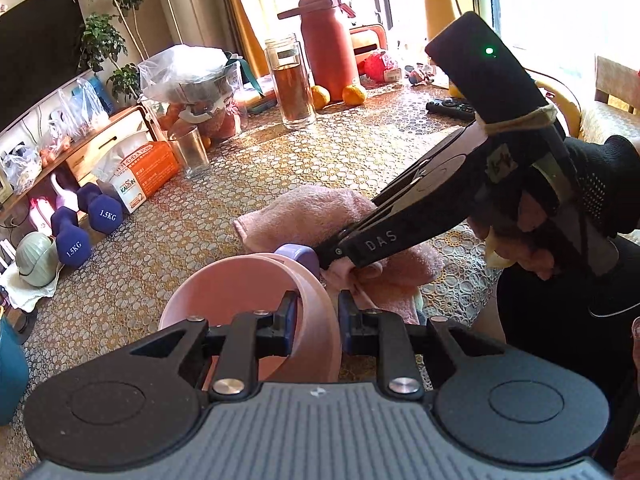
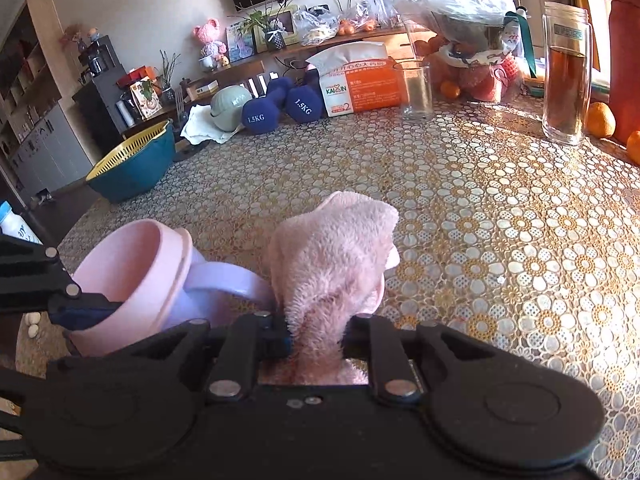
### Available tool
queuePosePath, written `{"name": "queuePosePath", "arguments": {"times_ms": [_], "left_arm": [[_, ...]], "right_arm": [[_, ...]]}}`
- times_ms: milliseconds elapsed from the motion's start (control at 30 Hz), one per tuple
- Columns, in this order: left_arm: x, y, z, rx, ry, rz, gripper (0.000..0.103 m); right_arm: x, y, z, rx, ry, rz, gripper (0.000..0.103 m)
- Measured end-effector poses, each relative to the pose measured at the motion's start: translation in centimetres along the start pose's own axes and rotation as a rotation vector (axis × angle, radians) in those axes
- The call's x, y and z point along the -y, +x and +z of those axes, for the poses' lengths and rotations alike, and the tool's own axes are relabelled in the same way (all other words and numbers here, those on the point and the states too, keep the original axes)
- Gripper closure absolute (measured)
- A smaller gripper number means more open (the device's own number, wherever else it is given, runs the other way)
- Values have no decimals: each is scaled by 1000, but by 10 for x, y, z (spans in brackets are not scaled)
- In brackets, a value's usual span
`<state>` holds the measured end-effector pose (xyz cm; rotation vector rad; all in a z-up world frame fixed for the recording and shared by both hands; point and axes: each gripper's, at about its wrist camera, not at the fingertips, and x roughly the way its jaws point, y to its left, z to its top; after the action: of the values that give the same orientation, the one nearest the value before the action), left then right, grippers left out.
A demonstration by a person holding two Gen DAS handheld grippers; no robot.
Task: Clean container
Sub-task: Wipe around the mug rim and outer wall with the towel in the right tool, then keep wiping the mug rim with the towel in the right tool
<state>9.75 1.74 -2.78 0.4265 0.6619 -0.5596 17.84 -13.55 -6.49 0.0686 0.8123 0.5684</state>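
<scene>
At the lower centre of the left wrist view, the left gripper (image 1: 317, 320) is clamped on the wall of the pink cup (image 1: 240, 292), one finger inside and one outside. The cup sits tilted over the patterned tablecloth (image 1: 280, 152), its purple handle (image 2: 224, 280) toward the pink towel (image 2: 332, 256). The right gripper (image 2: 318, 334) pinches that towel, which seems to touch the handle.
</scene>
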Motion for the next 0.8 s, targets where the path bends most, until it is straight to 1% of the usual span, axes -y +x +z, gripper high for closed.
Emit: {"name": "queuePosePath", "arguments": {"times_ms": [133,233,300,367,400,467,600,800], "left_arm": [[1,0,0,1,1,1,82],[1,0,0,1,1,2,82],[2,0,1,1,0,3,82],[2,0,0,1,4,4,82],[2,0,1,1,5,5,82],[3,0,1,-1,7,7,82],[3,0,1,0,13,12,82],[2,0,1,4,12,9,82]], "right_arm": [[11,-23,-4,29,57,31,87],[14,-47,-3,78,84,92,87],[7,-63,-2,100,69,141,87],[-5,-70,-3,98,34,184,87],[-11,-71,-4,96,11,189,87],[-21,-68,-5,82,-15,198,87],[-31,-57,-2,68,-44,178,87],[-41,-48,10,87,-102,115,87]]}}
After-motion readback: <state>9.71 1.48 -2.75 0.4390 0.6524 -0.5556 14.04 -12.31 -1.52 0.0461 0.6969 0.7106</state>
